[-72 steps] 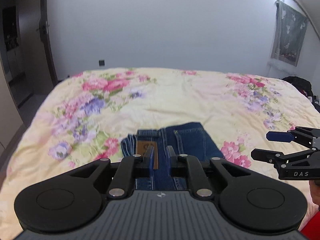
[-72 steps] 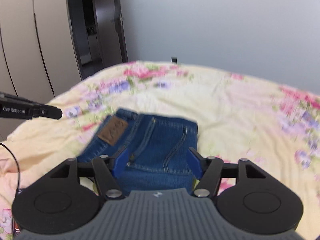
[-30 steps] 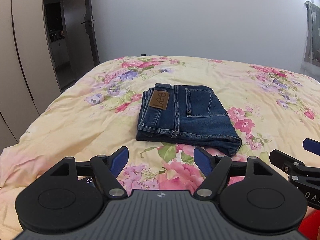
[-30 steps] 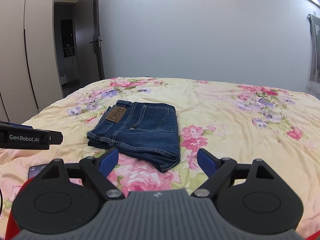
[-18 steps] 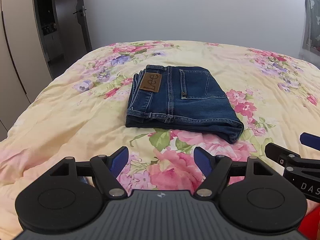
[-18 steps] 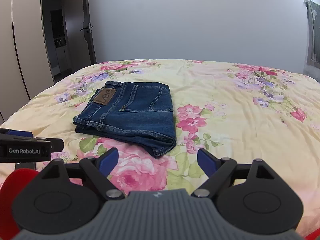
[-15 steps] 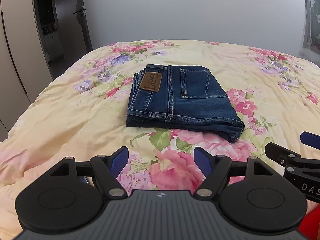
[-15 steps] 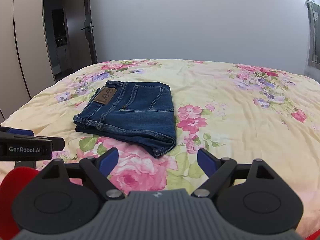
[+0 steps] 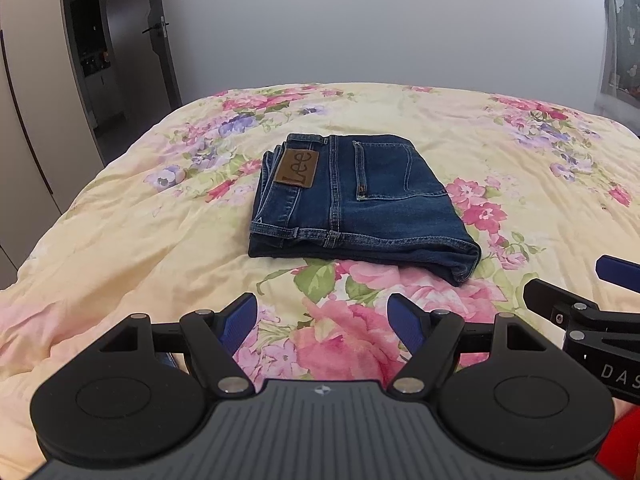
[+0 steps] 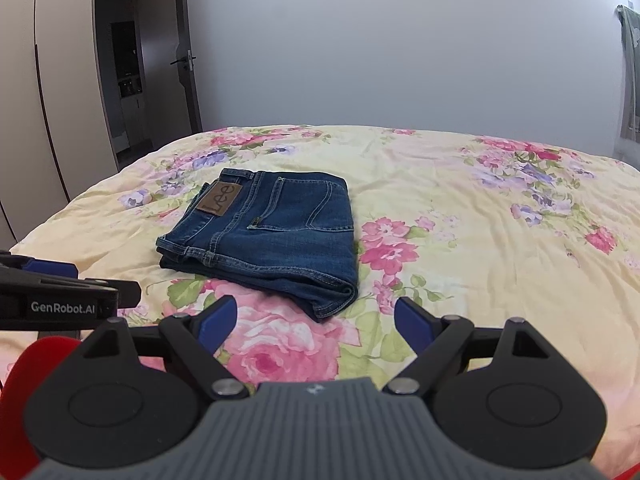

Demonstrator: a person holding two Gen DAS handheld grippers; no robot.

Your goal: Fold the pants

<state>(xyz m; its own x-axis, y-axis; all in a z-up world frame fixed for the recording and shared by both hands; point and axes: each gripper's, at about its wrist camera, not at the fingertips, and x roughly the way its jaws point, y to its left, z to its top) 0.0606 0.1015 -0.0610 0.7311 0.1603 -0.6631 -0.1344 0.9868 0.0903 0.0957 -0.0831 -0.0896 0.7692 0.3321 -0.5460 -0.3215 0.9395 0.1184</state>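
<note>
Dark blue jeans (image 9: 360, 204) lie folded into a compact rectangle on the floral bed, brown Lee patch up; they also show in the right wrist view (image 10: 268, 236). My left gripper (image 9: 322, 318) is open and empty, held back from the jeans above the quilt. My right gripper (image 10: 310, 322) is open and empty, also short of the jeans. Each gripper shows at the edge of the other's view, the right one (image 9: 580, 304) at the right and the left one (image 10: 68, 292) at the left.
The yellow floral quilt (image 9: 520, 168) covers the whole bed. A wardrobe (image 10: 52, 100) and an open dark doorway (image 10: 132, 76) stand at the left. A grey wall (image 9: 360, 20) is behind the bed. A cloth hangs at the far right (image 9: 622, 40).
Both grippers pulled back from the jeans and opened; 2.4 s ago the left was nearly shut over the waistband. In the last half second almost nothing moves.
</note>
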